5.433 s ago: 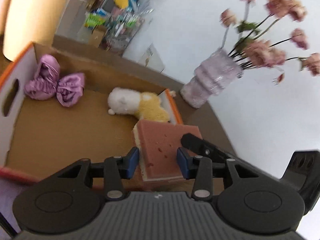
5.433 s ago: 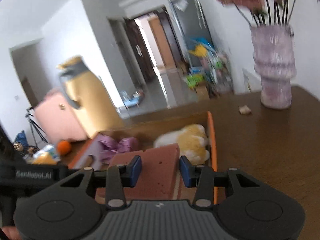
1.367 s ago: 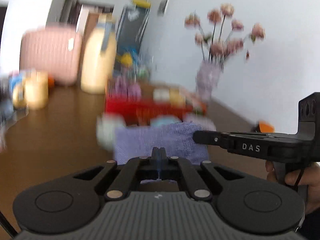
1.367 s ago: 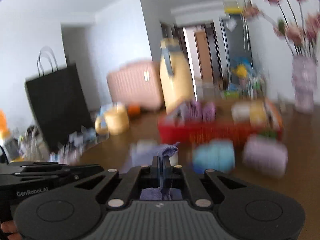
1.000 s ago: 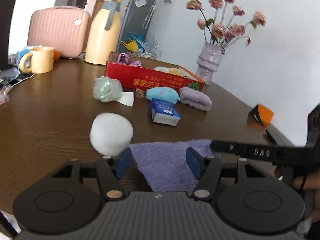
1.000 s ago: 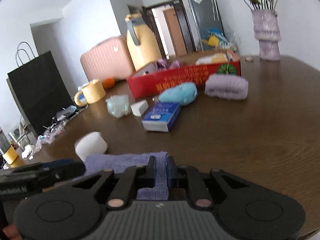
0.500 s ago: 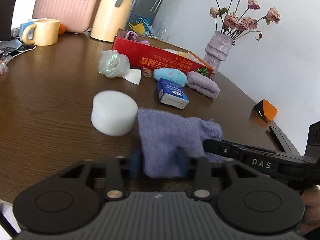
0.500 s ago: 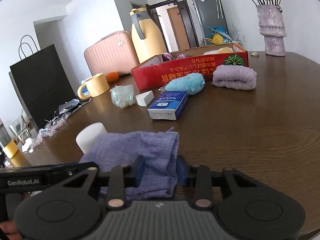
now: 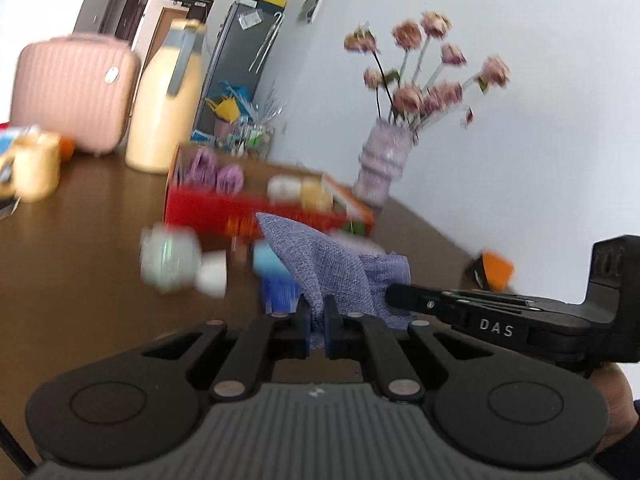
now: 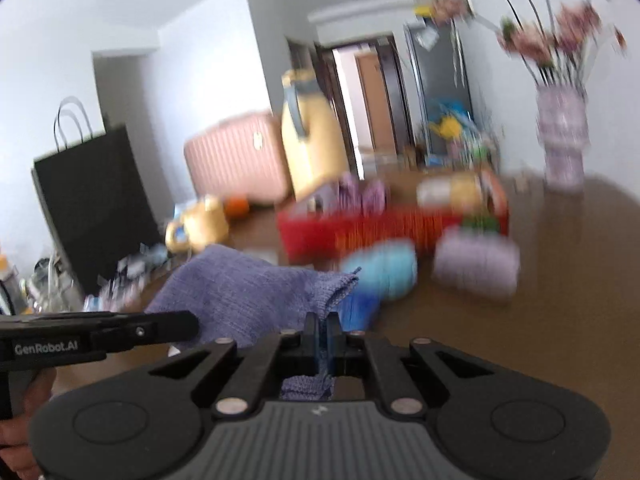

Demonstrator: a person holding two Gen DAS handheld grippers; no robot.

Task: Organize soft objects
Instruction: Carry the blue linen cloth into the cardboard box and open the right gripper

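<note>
A purple knit cloth (image 9: pixel 320 268) hangs between both grippers, lifted above the brown table (image 9: pixel 80 260). My left gripper (image 9: pixel 318 326) is shut on one edge of it. My right gripper (image 10: pixel 321 338) is shut on another edge of the cloth (image 10: pixel 240 292). The red cardboard box (image 9: pixel 224 208) stands farther back on the table and holds purple slippers (image 9: pixel 216 170) and a white and yellow plush toy (image 9: pixel 300 192). The box also shows in the right wrist view (image 10: pixel 380 228). Both views are blurred.
In front of the box lie a light blue plush (image 10: pixel 384 272), a rolled lilac towel (image 10: pixel 476 268), a blue packet (image 9: pixel 278 292) and a pale crumpled object (image 9: pixel 170 260). A vase of flowers (image 9: pixel 380 168), a yellow thermos (image 9: pixel 164 104), a pink case (image 9: pixel 72 96) and a yellow mug (image 9: pixel 32 168) stand behind.
Both grippers have closed on the purple cloth and lifted it off the table. The view has swung up toward the red box. The white foam cylinder is out of sight.
</note>
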